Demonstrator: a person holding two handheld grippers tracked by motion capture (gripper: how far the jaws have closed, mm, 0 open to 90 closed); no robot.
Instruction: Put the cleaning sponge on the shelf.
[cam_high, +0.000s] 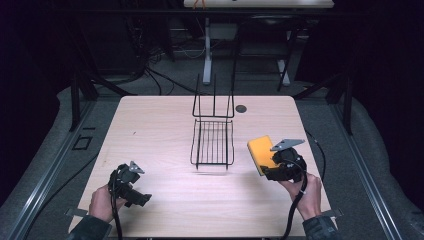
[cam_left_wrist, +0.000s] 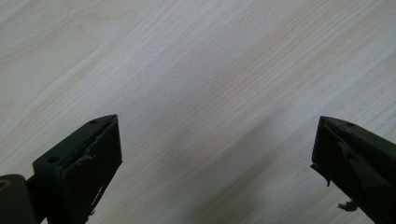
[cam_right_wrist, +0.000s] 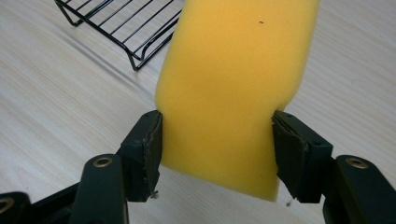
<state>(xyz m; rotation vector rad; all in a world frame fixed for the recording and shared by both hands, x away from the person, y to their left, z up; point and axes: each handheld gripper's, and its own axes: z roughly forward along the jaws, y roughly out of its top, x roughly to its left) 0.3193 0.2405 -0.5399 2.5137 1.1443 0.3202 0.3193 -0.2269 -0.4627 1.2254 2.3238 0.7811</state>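
A yellow sponge (cam_high: 260, 152) (cam_right_wrist: 233, 93) is held off the table, right of the black wire rack (cam_high: 213, 141) (cam_right_wrist: 121, 23). My right gripper (cam_high: 267, 167) (cam_right_wrist: 217, 149) is shut on the sponge, both pads squeezing its sides inward near its lower end. At the table's front left, my left gripper (cam_high: 142, 199) (cam_left_wrist: 215, 158) stands open, its jaws wide apart over bare wood with nothing between them.
The wire rack has an upright back frame (cam_high: 214, 102) on its far side. A small dark round disc (cam_high: 241, 108) lies on the light wooden table (cam_high: 160, 130) behind the rack. Cables trail from both grippers toward the front edge.
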